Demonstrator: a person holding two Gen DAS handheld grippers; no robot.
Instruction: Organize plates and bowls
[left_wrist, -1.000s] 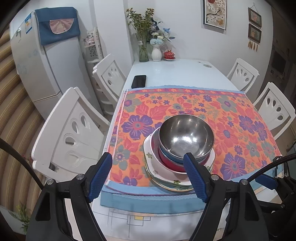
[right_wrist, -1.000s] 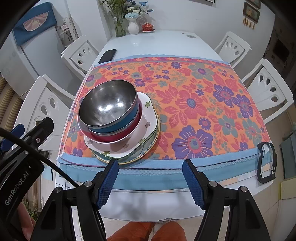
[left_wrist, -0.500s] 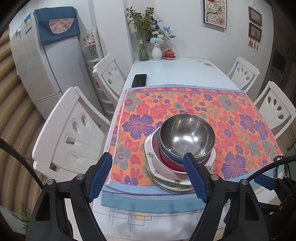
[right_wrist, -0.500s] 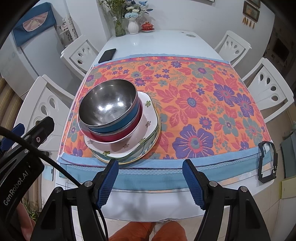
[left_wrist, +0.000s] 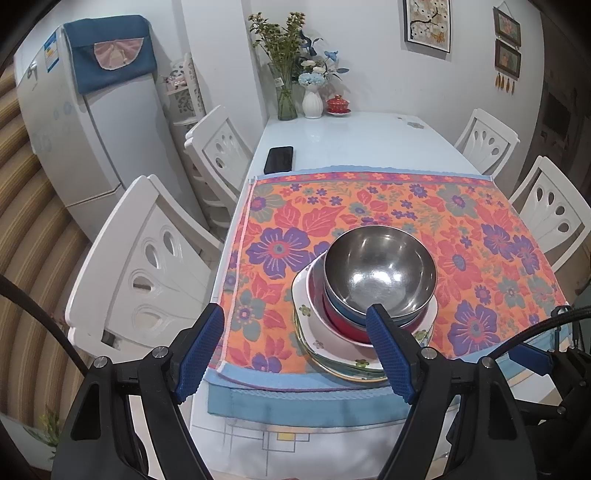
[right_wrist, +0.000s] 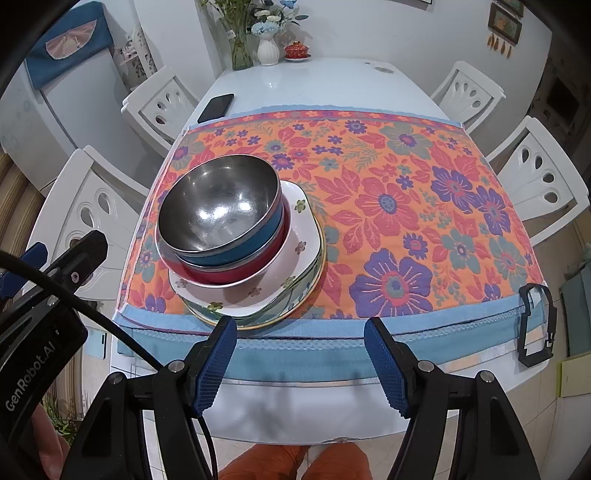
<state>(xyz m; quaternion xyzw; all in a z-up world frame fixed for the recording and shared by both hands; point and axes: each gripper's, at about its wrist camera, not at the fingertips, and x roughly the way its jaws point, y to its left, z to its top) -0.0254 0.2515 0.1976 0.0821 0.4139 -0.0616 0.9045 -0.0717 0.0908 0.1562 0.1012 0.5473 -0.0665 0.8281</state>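
One stack stands on the floral cloth (left_wrist: 369, 206) (right_wrist: 406, 192) near the table's front edge. A steel bowl (left_wrist: 380, 271) (right_wrist: 219, 206) tops it, nested in a blue bowl (right_wrist: 236, 251), which sits in a red bowl (right_wrist: 229, 275). Under them lie a white flowered square plate (right_wrist: 295, 229) (left_wrist: 314, 321) and a round gold-rimmed plate (right_wrist: 295, 299). My left gripper (left_wrist: 295, 350) hovers open just in front of the stack, its right finger overlapping the bowls' near side. My right gripper (right_wrist: 299, 354) hangs open above the table's front edge, right of the stack. Neither holds anything.
A black phone (left_wrist: 279, 159) (right_wrist: 216, 107) lies on the white table (left_wrist: 354, 133) beyond the cloth. Vases of flowers (left_wrist: 288, 92) and a red lidded cup (left_wrist: 337, 104) stand at the far end. White chairs (left_wrist: 147, 266) line both sides. A black clip (right_wrist: 535, 325) holds the cloth's front right corner.
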